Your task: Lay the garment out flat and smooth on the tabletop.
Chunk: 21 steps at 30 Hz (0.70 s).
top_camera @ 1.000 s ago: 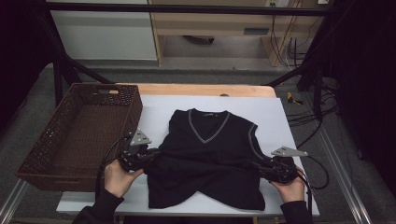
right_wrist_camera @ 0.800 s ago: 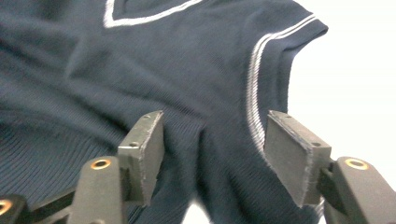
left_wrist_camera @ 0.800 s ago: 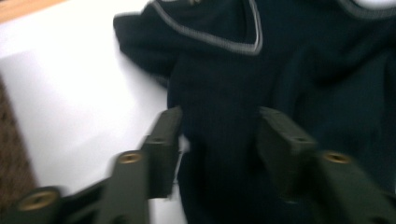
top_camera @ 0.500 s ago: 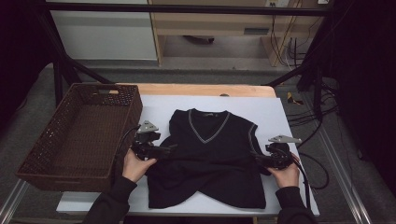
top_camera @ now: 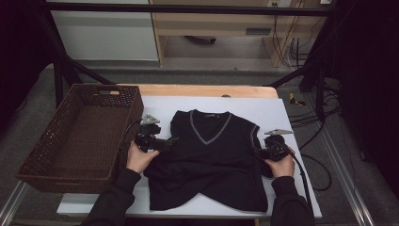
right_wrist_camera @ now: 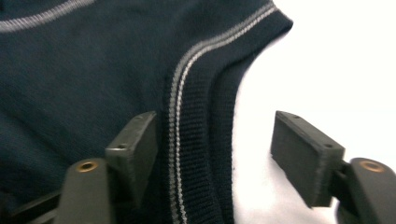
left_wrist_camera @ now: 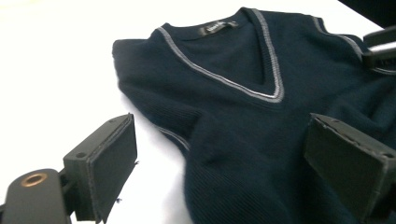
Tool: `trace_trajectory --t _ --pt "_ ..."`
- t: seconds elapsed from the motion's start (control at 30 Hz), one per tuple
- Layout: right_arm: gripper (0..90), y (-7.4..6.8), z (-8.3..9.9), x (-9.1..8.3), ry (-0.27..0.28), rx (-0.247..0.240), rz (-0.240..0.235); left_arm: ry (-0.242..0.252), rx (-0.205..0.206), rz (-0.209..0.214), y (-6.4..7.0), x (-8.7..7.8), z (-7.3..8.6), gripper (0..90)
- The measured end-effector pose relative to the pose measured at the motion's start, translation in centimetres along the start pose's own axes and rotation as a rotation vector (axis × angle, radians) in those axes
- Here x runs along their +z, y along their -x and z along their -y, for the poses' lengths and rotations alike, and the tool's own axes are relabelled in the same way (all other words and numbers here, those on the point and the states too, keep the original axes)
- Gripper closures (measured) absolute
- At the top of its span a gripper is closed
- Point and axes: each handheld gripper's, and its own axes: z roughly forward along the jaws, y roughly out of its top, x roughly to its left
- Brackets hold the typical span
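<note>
- Black sleeves come in from the bottom of the high view, 1 forearm on each side of a dark navy vest point(top_camera: 211, 160) that lies flat on the white table point(top_camera: 291, 117).
- Left hand point(top_camera: 137, 159) grips the left gripper point(top_camera: 171, 141) at the vest's left armhole, pointed inward across the table toward the garment.
- Its jaws stand spread wide in the left gripper view: 1 black pad point(left_wrist_camera: 105, 163) sits over bare table, the other over knit fabric, with the armhole edge between them and nothing pinched.
- Right hand point(top_camera: 281, 167) holds the right gripper point(top_camera: 256, 151) at the vest's right armhole, pointed inward toward the left gripper.
- Its jaws are also spread: in the right gripper view 1 pad point(right_wrist_camera: 135, 149) rests on the fabric, the other over white table, with the grey-striped armhole trim point(right_wrist_camera: 180, 116) lying between them, ungripped.
- Vest: V-neck with grey trim toward the far edge, hem toward the person, the lower part folded over in uneven overlapping flaps.
- Brown wicker basket point(top_camera: 47, 141) stands at the table's left end, just beside the left gripper; its woven floor is bare, with nothing inside.
</note>
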Motion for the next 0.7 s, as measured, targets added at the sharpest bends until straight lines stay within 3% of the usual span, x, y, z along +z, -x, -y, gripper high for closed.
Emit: trace_trajectory --t 0.07,0.1,0.13,0.17,0.2,0.23,0.27,0.3,0.33,0.47,0.53,0.6,0.63,0.67,0.7 --pt "37.3 0.0 0.1 0.2 -0.019 0.006 0.007 0.0 -0.015 0.002 -0.4 0.3 -0.2 9.1" --pt "50.8 -0.1 0.1 0.1 -0.022 0.01 -0.001 -0.006 -0.03 -0.005 -0.7 0.8 -0.3 9.4" --pt "50.8 -0.1 0.1 0.1 -0.022 0.01 -0.001 -0.006 -0.03 -0.005 -0.7 0.8 -0.3 9.5" --pt "68.8 -0.3 0.1 -0.2 -0.028 0.01 -0.029 -0.01 -0.031 -0.006 -0.8 1.0 -0.3 9.8" --pt "68.8 -0.3 0.1 -0.2 -0.028 0.01 -0.029 -0.013 -0.033 -0.01 -0.9 1.3 -0.4 9.8" --pt "80.2 -0.7 -0.1 -0.7 -0.031 -0.017 -0.023 -0.022 -0.027 -0.039 -1.1 1.7 -0.4 10.0" --pt "80.2 -0.7 -0.1 -0.7 -0.031 -0.017 -0.023 -0.022 -0.027 -0.039 -1.1 1.7 -0.4 10.1" --pt "83.2 -0.8 -0.2 -1.0 -0.038 -0.037 0.007 -0.028 -0.033 -0.047 -1.3 2.0 -0.4 10.1" --pt "83.7 -0.7 -0.2 -1.4 -0.048 -0.052 0.023 -0.03 -0.044 -0.044 -1.4 2.1 -0.4 10.5" --pt "84.2 0.4 0.2 -2.6 -0.058 -0.037 0.086 -0.046 -0.068 -0.042 -2.1 2.7 -0.2 13.4" --pt "84.1 1.0 0.5 -3.2 -0.063 -0.033 0.151 -0.054 -0.072 -0.027 -2.2 3.1 -0.1 19.1" --pt "82.6 1.5 0.8 -3.5 -0.064 -0.004 0.162 -0.07 -0.068 -0.017 -2.1 3.6 0.0 26.9" --pt "74.5 1.9 1.3 -3.5 -0.072 0.032 0.139 -0.08 -0.059 -0.02 -1.9 4.2 0.1 28.5" --pt "74.5 1.9 1.3 -3.5 -0.072 0.032 0.139 -0.08 -0.059 -0.02 -1.9 4.2 0.1 29.3" --pt "62.0 1.8 1.6 -3.6 -0.059 0.013 0.15 -0.092 -0.064 -0.019 -1.9 4.8 0.2 31.1"
